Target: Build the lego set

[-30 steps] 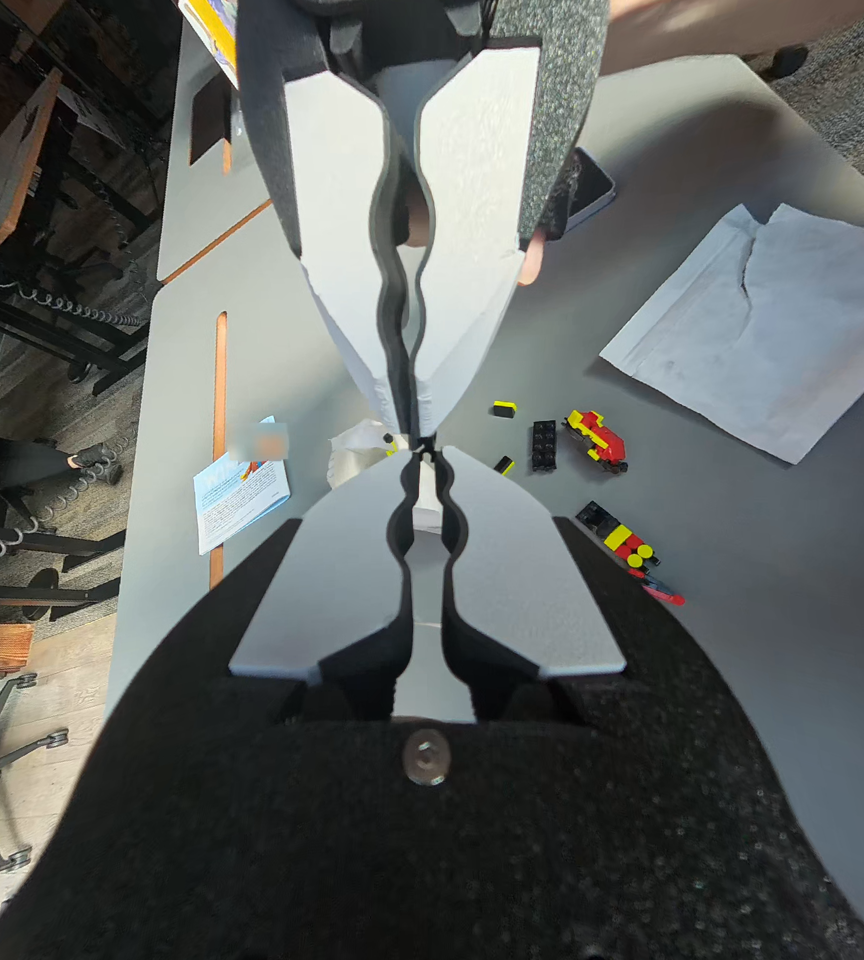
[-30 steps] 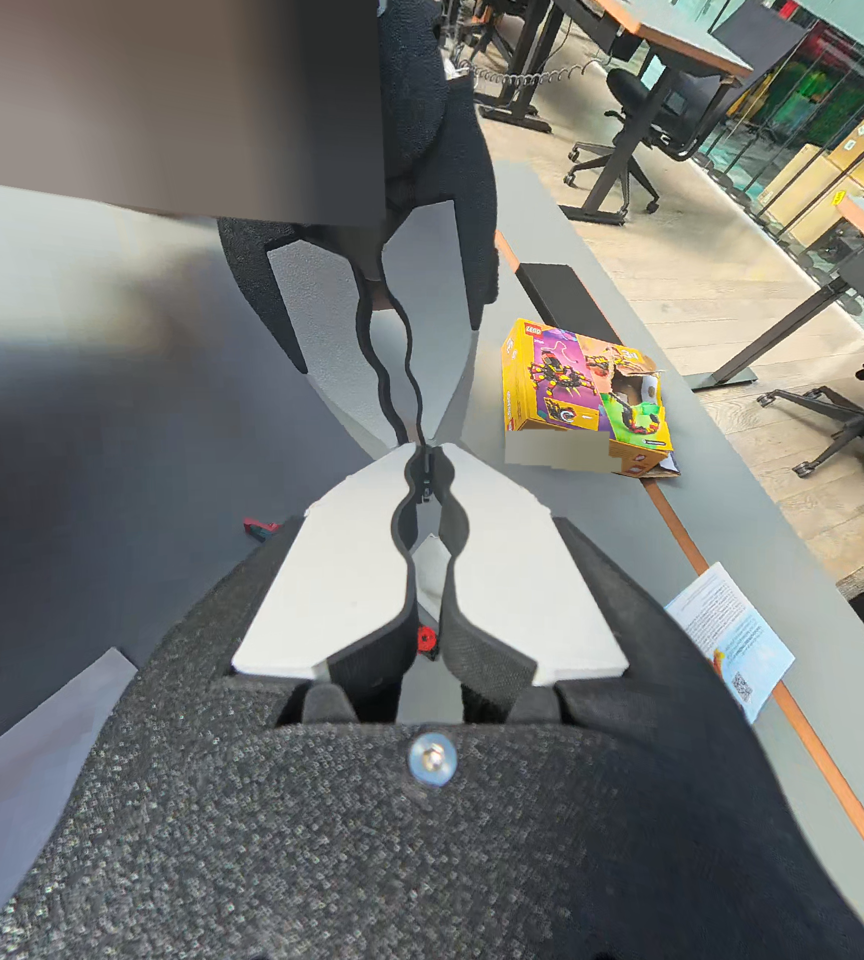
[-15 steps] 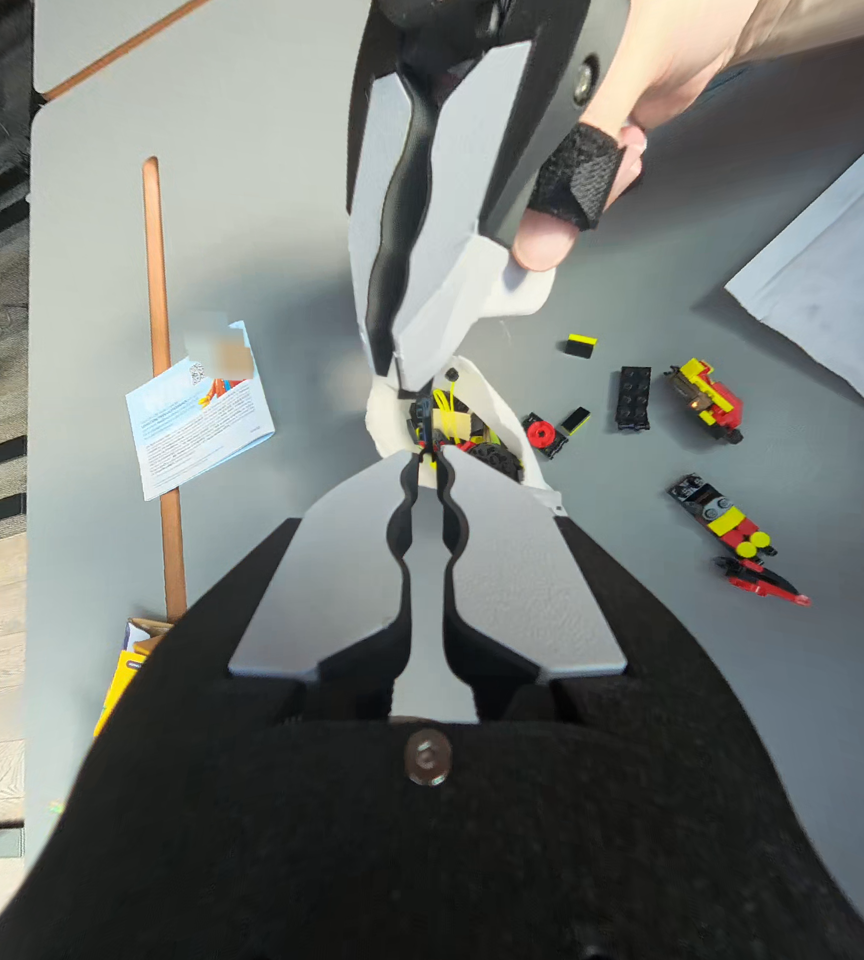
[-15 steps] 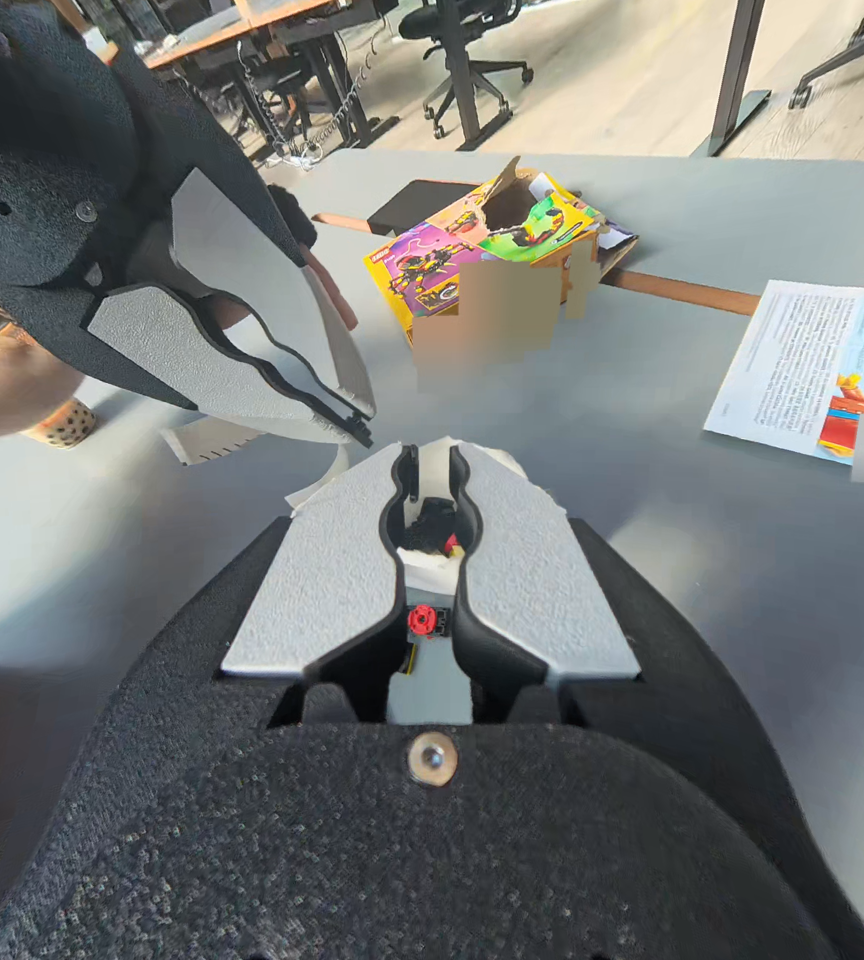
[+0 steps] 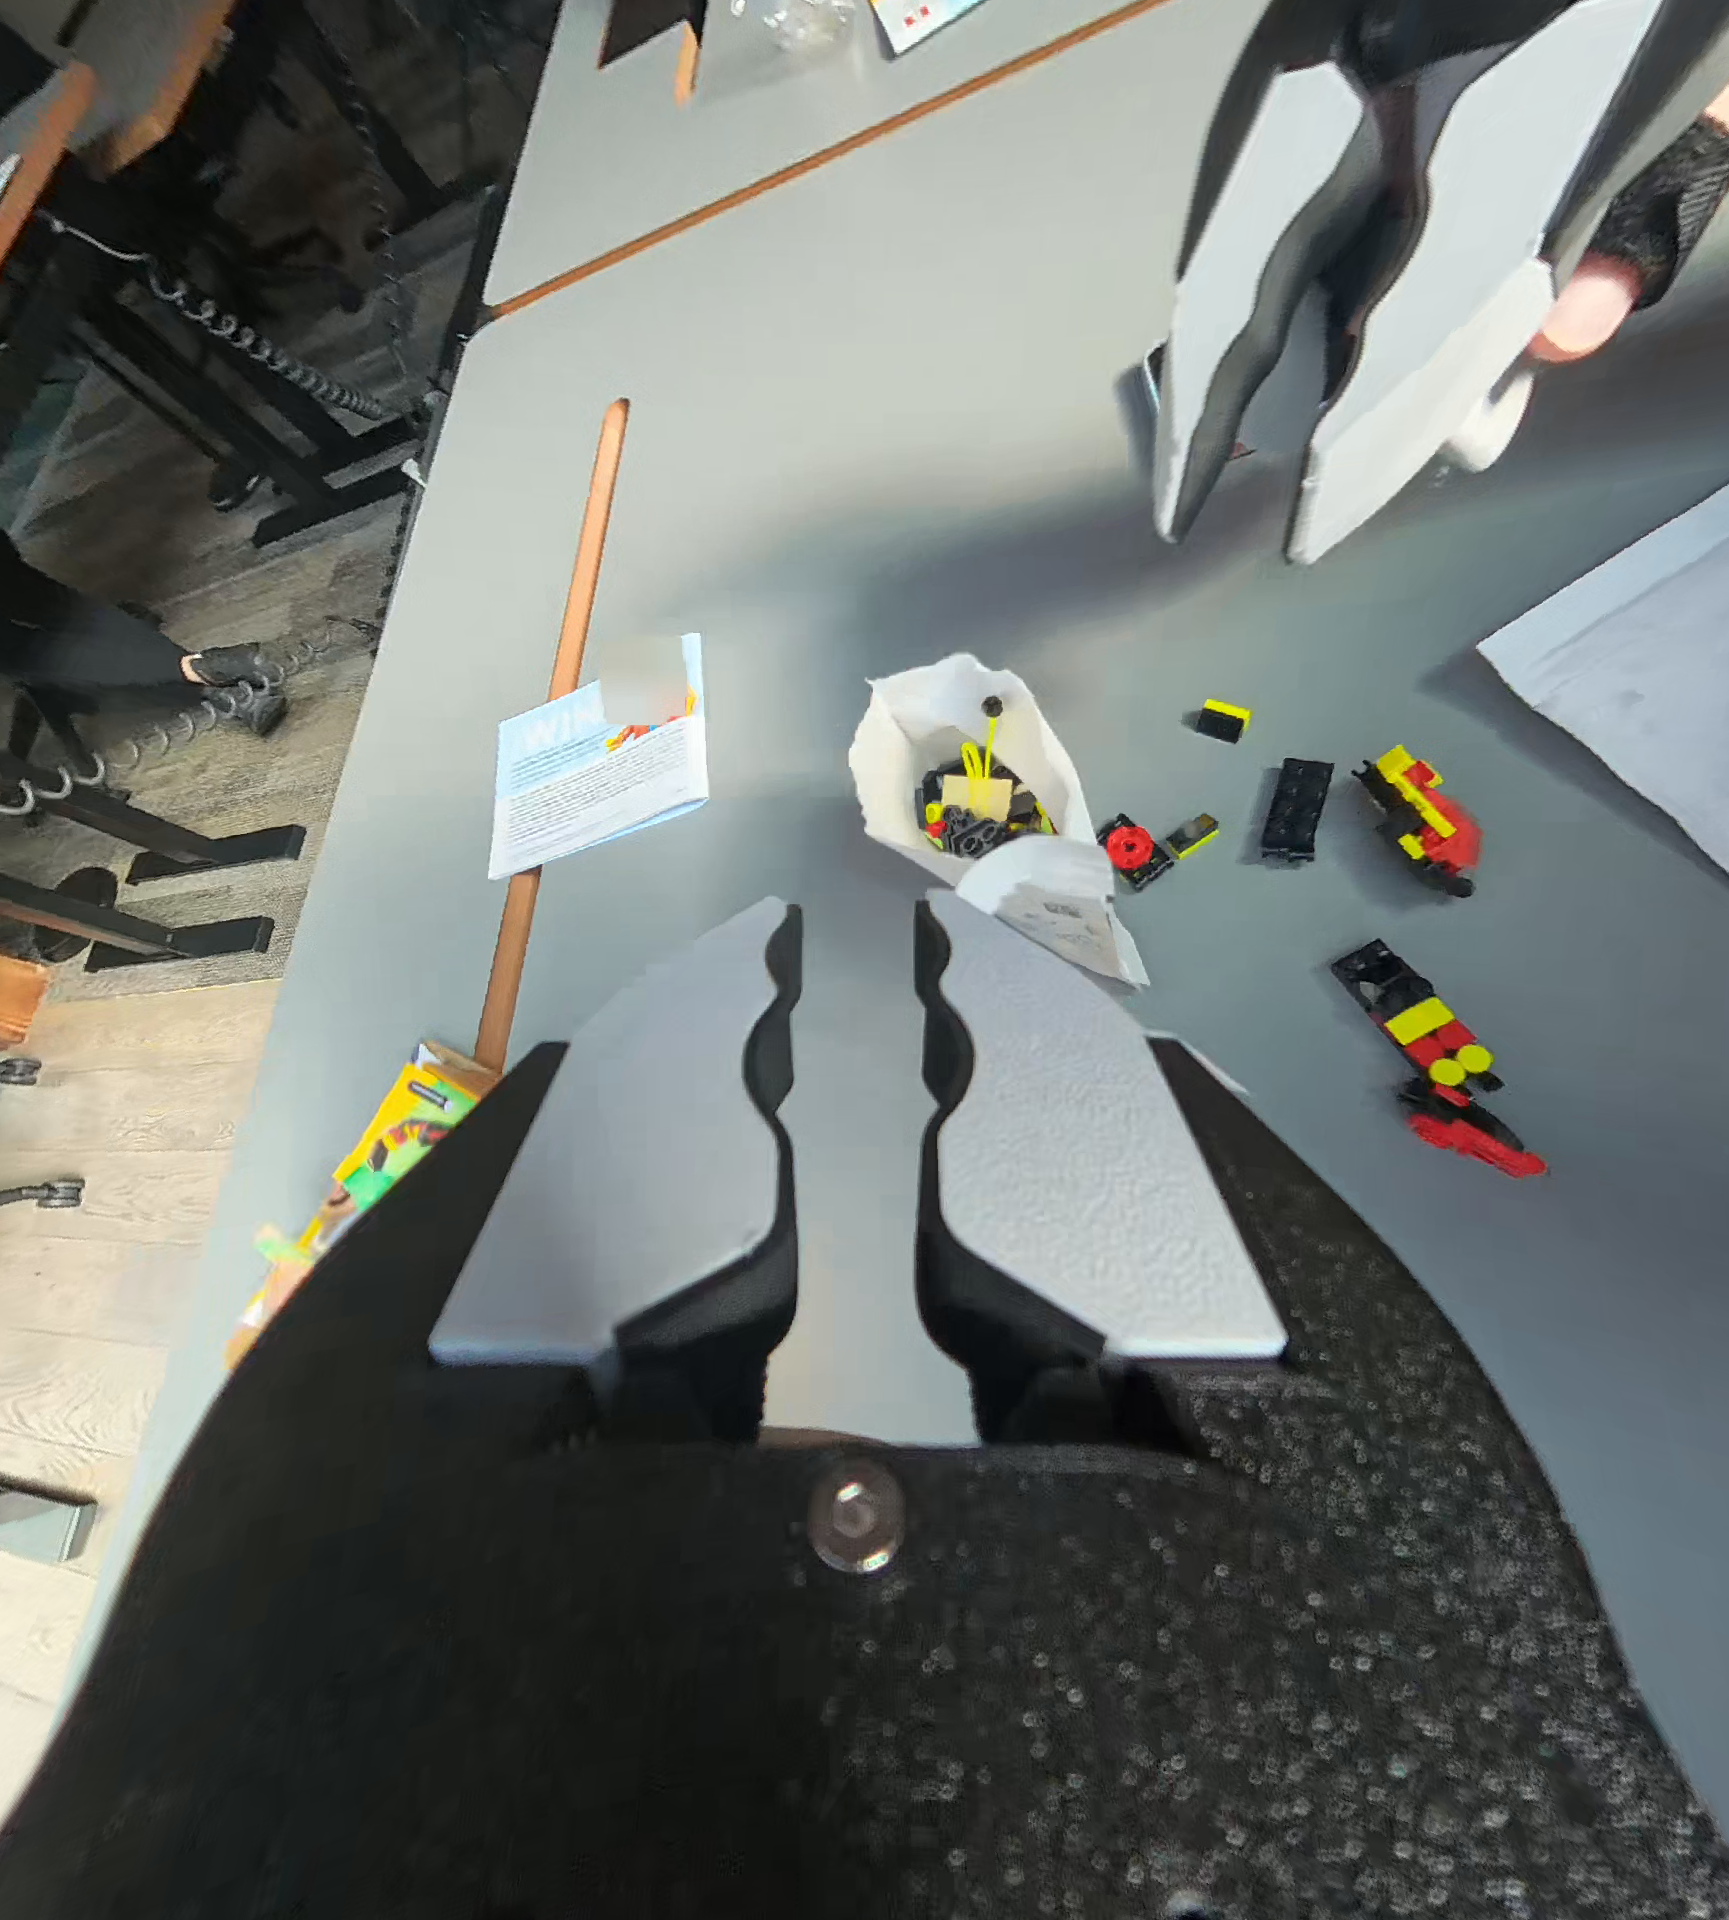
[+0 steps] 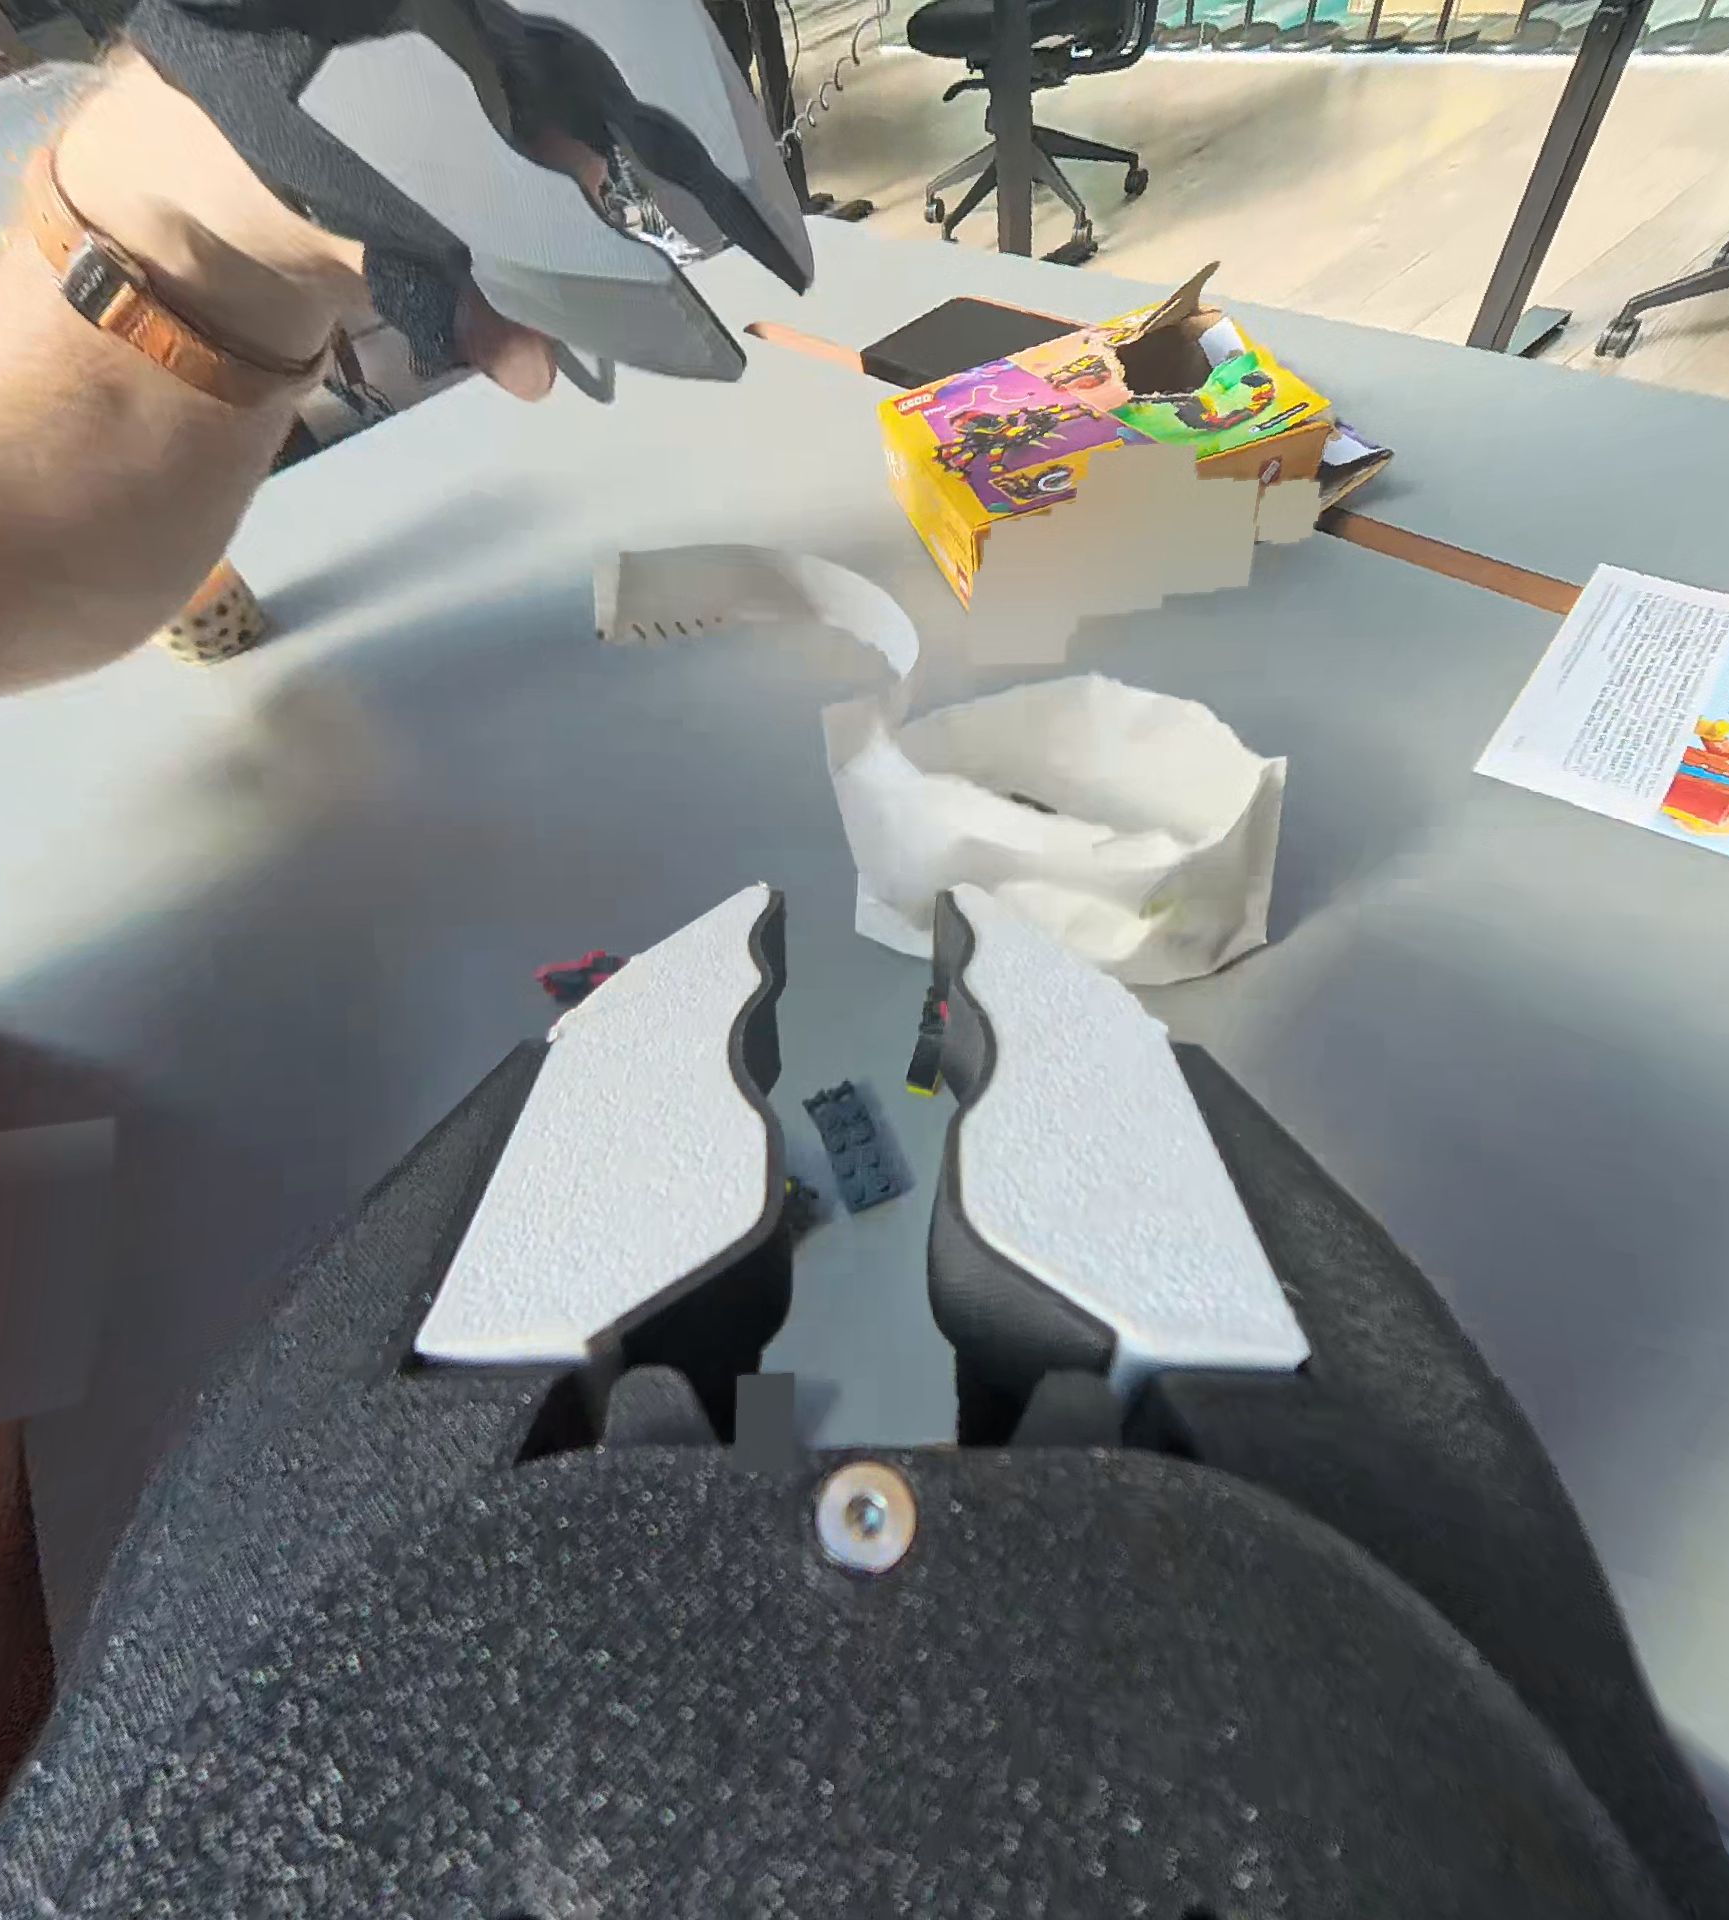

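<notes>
I find the lego parts in three groups on the grey table (image 5: 839,468). The torn white bag (image 5: 953,727) stands open at centre with small black, yellow and red pieces inside. Just beside it lie loose pieces: a red round part (image 5: 1130,844), a black plate (image 5: 1294,808) and a small yellow-topped brick (image 5: 1224,719). Beyond those are two part-built red, yellow and black pieces, one (image 5: 1421,821) near the plate and a longer one (image 5: 1431,1060) closer to me. I judge the build barely begun.

My left gripper (image 5: 852,914) is parted to a moderate gap, empty, above bare table short of the bag. My right gripper (image 6: 860,914) is likewise parted and empty; in its own view the plate (image 6: 860,1148) shows on the table between its fingers, with a thin black and yellow piece (image 6: 927,1049) against the inner face of the right-hand finger (image 6: 1099,1143). Whether that piece touches the finger I cannot tell.

Further out: a leaflet (image 5: 600,769), the yellow box (image 6: 1099,447), a large white sheet (image 5: 1691,675).

Risks, as I judge them: closing on the plate may drag the thin piece along or flick it away. The bag is light and standing loosely, so a brushing finger could tip it and scatter parts. The pieces are small and flat, so a misaligned pinch may skid them across the smooth top.
</notes>
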### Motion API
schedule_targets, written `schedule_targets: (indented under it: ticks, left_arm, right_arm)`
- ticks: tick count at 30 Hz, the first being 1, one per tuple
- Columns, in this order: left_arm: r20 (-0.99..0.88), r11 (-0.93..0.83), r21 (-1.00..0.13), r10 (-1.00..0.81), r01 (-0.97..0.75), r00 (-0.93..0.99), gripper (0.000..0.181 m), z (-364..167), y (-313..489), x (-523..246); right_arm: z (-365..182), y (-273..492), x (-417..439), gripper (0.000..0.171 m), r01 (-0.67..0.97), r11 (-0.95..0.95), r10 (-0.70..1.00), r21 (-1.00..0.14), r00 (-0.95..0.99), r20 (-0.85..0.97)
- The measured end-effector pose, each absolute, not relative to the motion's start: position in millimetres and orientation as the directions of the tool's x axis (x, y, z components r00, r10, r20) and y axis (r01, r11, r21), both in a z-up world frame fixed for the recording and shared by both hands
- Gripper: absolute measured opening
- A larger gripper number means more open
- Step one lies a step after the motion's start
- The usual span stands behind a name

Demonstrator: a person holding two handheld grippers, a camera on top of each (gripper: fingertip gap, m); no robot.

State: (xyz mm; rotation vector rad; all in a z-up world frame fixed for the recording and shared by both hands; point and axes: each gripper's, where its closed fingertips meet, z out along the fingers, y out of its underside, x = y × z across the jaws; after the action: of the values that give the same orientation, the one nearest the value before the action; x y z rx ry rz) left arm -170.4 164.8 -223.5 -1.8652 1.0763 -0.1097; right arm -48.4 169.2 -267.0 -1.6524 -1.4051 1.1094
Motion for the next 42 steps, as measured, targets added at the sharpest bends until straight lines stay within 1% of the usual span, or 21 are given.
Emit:
schedule_targets:
  ticks: [2, 4, 8, 10, 12, 15, 18, 20, 21, 22, 23, 24, 26, 29, 31, 33, 35, 38, 40, 42]
  left_arm:
    - [-0.287, -0.200, -0.808, -0.688, -0.555, 0.666, 0.019, -233, 132, -183]
    - [-0.216, -0.243, -0.827, -0.696, -0.507, 0.685, 0.019, -262, 97, -181]
    - [-0.096, -0.360, -0.795, -0.720, -0.487, 0.688, 0.020, -330, 50, -148]
    - [-0.071, -0.390, -0.783, -0.717, -0.484, 0.693, 0.021, -348, 44, -127]
    - [-0.071, -0.427, -0.754, -0.703, -0.499, 0.708, 0.027, -361, 45, -115]
    - [-0.123, -0.446, -0.711, -0.682, -0.544, 0.721, 0.034, -372, 52, -112]
    - [-0.092, -0.472, -0.683, -0.702, -0.558, 0.706, 0.037, -379, 57, -107]
    - [-0.082, -0.470, -0.673, -0.720, -0.571, 0.689, 0.031, -383, 59, -106]
    - [-0.072, -0.469, -0.672, -0.728, -0.573, 0.681, 0.018, -383, 59, -105]
    - [-0.067, -0.467, -0.673, -0.735, -0.574, 0.675, 0.012, -383, 59, -106]
    - [-0.073, -0.457, -0.680, -0.737, -0.574, 0.672, 0.012, -382, 60, -107]
    - [-0.087, -0.434, -0.697, -0.740, -0.571, 0.667, 0.011, -378, 60, -108]
    - [-0.147, -0.340, -0.758, -0.742, -0.557, 0.654, 0.011, -360, 60, -109]
    - [-0.285, -0.128, -0.827, -0.744, -0.547, 0.605, 0.011, -324, 54, -105]
    - [-0.359, 0.004, -0.843, -0.750, -0.538, 0.556, 0.011, -305, 47, -99]
    - [-0.378, 0.083, -0.867, -0.754, -0.492, 0.538, 0.011, -291, 42, -96]
    - [-0.330, 0.082, -0.896, -0.781, -0.437, 0.530, 0.011, -284, 37, -94]
    - [-0.266, 0.053, -0.922, -0.805, -0.383, 0.531, 0.012, -279, 33, -94]
    - [-0.277, 0.045, -0.918, -0.783, -0.394, 0.557, 0.011, -279, 36, -97]
    - [-0.369, 0.081, -0.889, -0.712, -0.452, 0.598, 0.011, -277, 43, -102]
  right_arm:
    - [-280, 144, -28, 0.022, 0.411, -0.125, 0.992, -0.903, 0.027, -0.125]
    - [-300, 118, -14, 0.019, 0.459, -0.091, 0.994, -0.884, -0.013, -0.109]
    - [-335, 91, -11, 0.020, 0.576, 0.040, 0.998, -0.816, -0.063, 0.004]
    - [-337, 81, -28, 0.021, 0.590, 0.086, 0.994, -0.803, -0.103, 0.030]
    - [-338, 74, -49, 0.024, 0.596, 0.179, 0.981, -0.783, -0.168, 0.097]
    - [-349, 69, -74, 0.027, 0.641, 0.298, 0.950, -0.707, -0.270, 0.156]
    - [-359, 70, -92, 0.028, 0.675, 0.375, 0.922, -0.636, -0.341, 0.182]
    - [-366, 72, -98, 0.028, 0.694, 0.398, 0.912, -0.601, -0.370, 0.177]
    - [-369, 73, -98, 0.028, 0.709, 0.399, 0.911, -0.581, -0.379, 0.163]
    - [-370, 76, -98, 0.028, 0.717, 0.398, 0.913, -0.572, -0.373, 0.168]
    - [-366, 78, -98, 0.028, 0.709, 0.391, 0.917, -0.587, -0.359, 0.177]
    - [-359, 78, -99, 0.028, 0.686, 0.367, 0.925, -0.629, -0.340, 0.169]
    - [-339, 75, -101, 0.027, 0.606, 0.299, 0.945, -0.737, -0.293, 0.143]
    - [-305, 65, -98, 0.018, 0.394, 0.282, 0.948, -0.875, -0.255, 0.190]
    - [-288, 55, -94, 0.009, 0.285, 0.260, 0.950, -0.923, -0.246, 0.191]
    - [-280, 47, -90, 0.008, 0.237, 0.242, 0.951, -0.941, -0.252, 0.181]
    - [-280, 41, -88, 0.013, 0.234, 0.244, 0.946, -0.941, -0.270, 0.178]
    - [-278, 37, -89, 0.015, 0.213, 0.239, 0.947, -0.947, -0.268, 0.178]
    - [-277, 38, -90, 0.015, 0.204, 0.246, 0.951, -0.948, -0.242, 0.195]
    - [-273, 45, -92, 0.015, 0.188, 0.221, 0.967, -0.957, -0.173, 0.189]
